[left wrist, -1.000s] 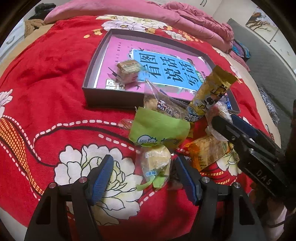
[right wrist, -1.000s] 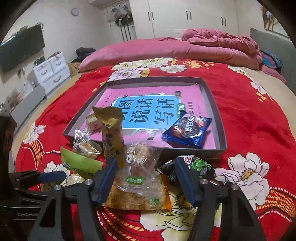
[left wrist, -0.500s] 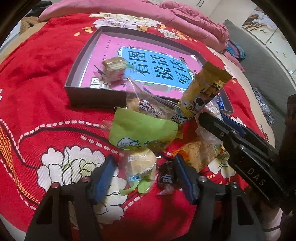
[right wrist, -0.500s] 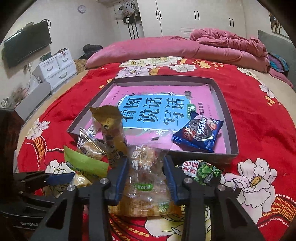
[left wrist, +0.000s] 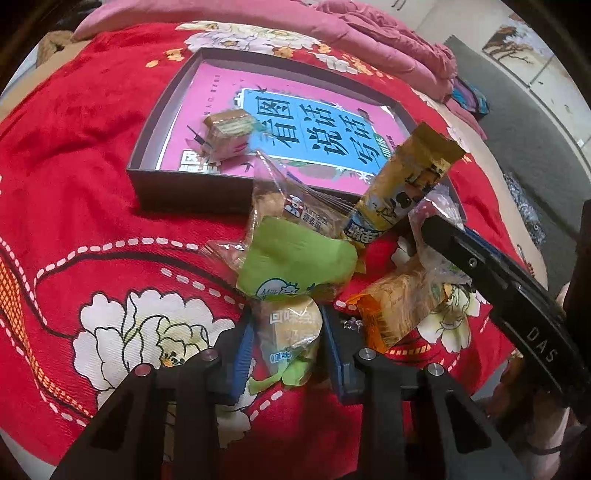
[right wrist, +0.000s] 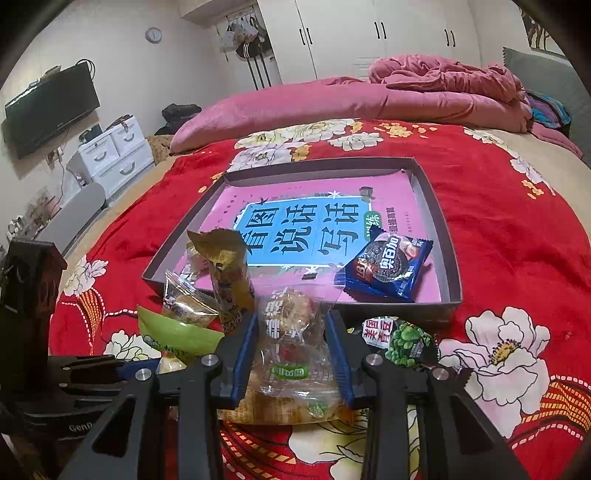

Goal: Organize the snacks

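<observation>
My left gripper [left wrist: 287, 314] sits low on the red blanket, its jaws closing, and the blue pads press a yellow cake packet [left wrist: 291, 332] from both sides. My right gripper [right wrist: 292, 317] is shut on a clear packet of brown snacks [right wrist: 291, 350]. Around them lie a green packet [left wrist: 295, 262], a tall yellow-brown packet [left wrist: 402, 184], an orange packet [left wrist: 395, 306] and a green-pea packet [right wrist: 399, 338]. Behind stands a dark shallow box [right wrist: 452, 258] with a pink book as its floor. It holds a blue cookie packet [right wrist: 386, 266] and a small cake packet [left wrist: 225, 133].
Everything lies on a bed with a red floral blanket [right wrist: 517, 240]. A pink quilt [right wrist: 332, 99] is heaped at the far end. A white dresser [right wrist: 110, 155] and a wall television [right wrist: 51, 107] stand to the left, and wardrobes [right wrist: 369, 33] at the back.
Both pairs of jaws have closed inward. The left pads now squeeze the yellow cake packet, and the right pads came in onto the clear snack packet. Neither hand has shifted much.
</observation>
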Demonstrator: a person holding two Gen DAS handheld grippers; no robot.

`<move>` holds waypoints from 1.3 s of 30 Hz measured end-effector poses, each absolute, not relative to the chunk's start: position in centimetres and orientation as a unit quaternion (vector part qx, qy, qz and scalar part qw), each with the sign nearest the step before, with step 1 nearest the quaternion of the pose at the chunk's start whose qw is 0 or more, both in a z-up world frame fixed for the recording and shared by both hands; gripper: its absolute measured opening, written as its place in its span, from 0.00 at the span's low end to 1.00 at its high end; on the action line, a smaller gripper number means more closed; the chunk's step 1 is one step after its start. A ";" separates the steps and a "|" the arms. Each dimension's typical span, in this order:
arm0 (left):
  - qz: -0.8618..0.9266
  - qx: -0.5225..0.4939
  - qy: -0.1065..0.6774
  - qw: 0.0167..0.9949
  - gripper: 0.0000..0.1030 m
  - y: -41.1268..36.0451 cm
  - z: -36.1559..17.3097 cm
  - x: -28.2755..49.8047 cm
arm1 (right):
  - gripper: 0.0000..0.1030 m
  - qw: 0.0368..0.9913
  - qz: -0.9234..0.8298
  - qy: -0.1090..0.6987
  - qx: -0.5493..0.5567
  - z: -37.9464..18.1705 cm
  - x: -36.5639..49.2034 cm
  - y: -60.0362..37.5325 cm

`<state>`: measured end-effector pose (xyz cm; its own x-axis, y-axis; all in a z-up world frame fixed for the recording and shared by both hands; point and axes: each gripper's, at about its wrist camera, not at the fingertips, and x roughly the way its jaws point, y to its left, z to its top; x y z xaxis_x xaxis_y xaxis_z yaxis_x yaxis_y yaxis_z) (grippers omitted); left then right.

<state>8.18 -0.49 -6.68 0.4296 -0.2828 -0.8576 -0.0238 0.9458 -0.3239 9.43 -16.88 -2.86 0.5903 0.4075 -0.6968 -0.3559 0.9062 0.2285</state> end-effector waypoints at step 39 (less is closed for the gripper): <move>-0.034 -0.209 0.399 0.892 0.33 5.9 -1.4 5.7 | 0.37 0.910 0.185 0.359 0.096 -0.6 8.7 -20.4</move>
